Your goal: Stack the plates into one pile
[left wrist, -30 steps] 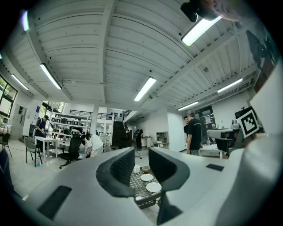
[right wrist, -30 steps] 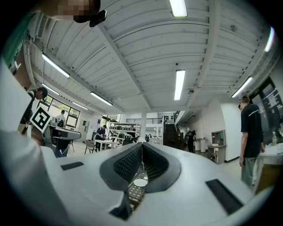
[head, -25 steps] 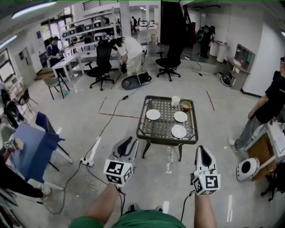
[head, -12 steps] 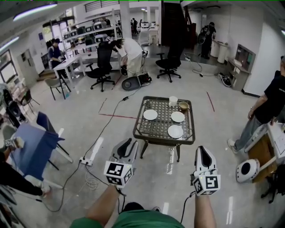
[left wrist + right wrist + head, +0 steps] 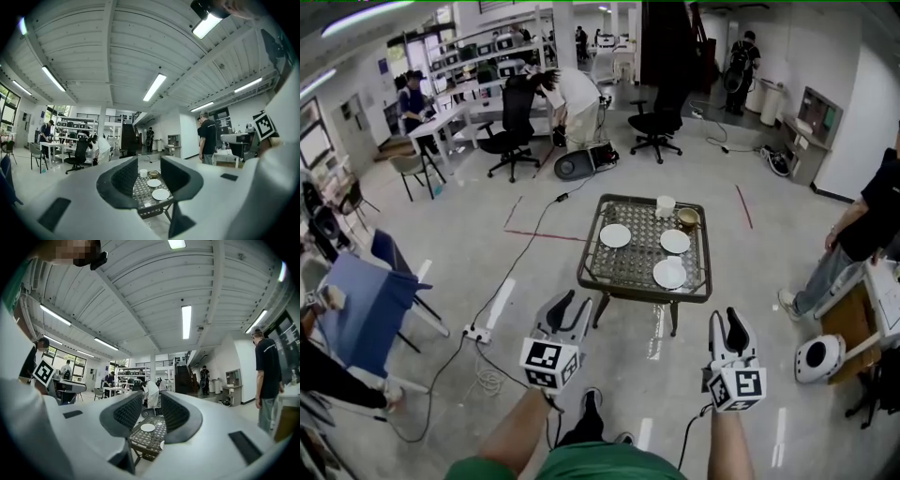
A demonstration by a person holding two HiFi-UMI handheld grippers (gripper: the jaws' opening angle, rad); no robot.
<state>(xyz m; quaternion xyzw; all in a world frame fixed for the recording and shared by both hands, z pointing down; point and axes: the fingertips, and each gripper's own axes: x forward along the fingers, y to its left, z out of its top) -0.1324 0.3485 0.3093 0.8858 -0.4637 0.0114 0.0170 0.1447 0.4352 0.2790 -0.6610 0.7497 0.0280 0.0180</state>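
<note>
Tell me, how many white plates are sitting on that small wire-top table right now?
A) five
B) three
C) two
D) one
B: the table holds a left plate, a right plate and a near plate, all lying apart, none stacked.

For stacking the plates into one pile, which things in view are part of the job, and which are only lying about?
Part of the job: far-left plate, far-right plate, near plate, all lying apart; the table under them.
Only lying about: white cup and bowl at the table's far edge; black office chair; power strip on the floor.
</note>
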